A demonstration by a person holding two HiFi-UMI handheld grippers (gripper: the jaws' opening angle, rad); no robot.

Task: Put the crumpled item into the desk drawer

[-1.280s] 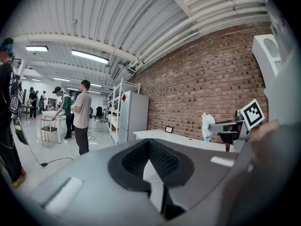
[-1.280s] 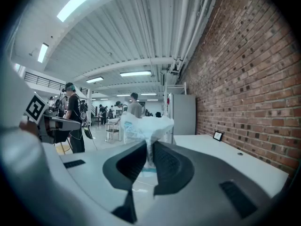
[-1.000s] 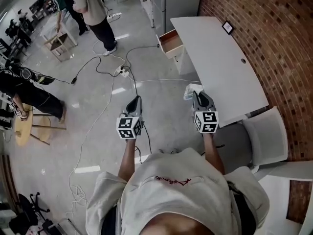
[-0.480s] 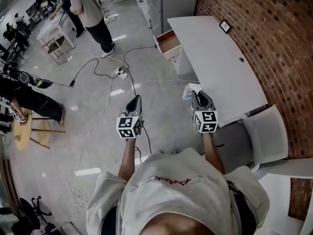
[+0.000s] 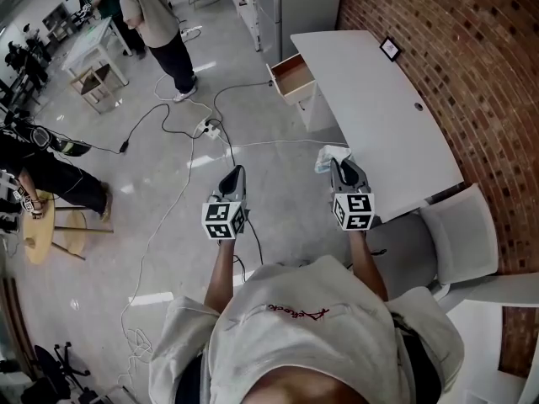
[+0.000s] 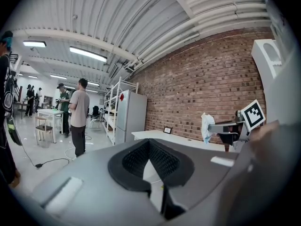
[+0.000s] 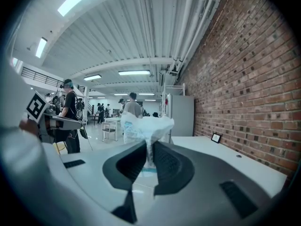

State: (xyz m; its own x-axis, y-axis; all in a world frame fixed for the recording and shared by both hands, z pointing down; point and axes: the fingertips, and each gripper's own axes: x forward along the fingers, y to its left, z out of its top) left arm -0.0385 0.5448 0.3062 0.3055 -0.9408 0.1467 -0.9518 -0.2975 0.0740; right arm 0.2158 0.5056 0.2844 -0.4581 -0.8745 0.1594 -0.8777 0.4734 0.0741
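Observation:
My right gripper (image 5: 341, 165) is shut on the crumpled item (image 5: 328, 156), a white and pale blue wad that sticks up from the fingertips (image 7: 146, 126). It hangs in the air beside the near left edge of the white desk (image 5: 379, 99). The desk drawer (image 5: 295, 74) stands pulled open at the desk's far end, well ahead of the gripper. My left gripper (image 5: 233, 175) is held over the floor to the left, shut with nothing between its tips (image 6: 148, 142). From the left gripper view, the right gripper (image 6: 225, 127) shows with the crumpled item (image 6: 207, 126).
Cables and a power strip (image 5: 210, 126) lie on the floor ahead. A person (image 5: 156, 15) stands far left by a small table. A white chair (image 5: 459, 234) sits at the desk's near end. A brick wall (image 5: 472, 74) runs along the right, with a small frame (image 5: 391, 48) on the desk.
Both grippers hold the same pose, the right one still gripping the crumpled item. Only the view has shifted slightly.

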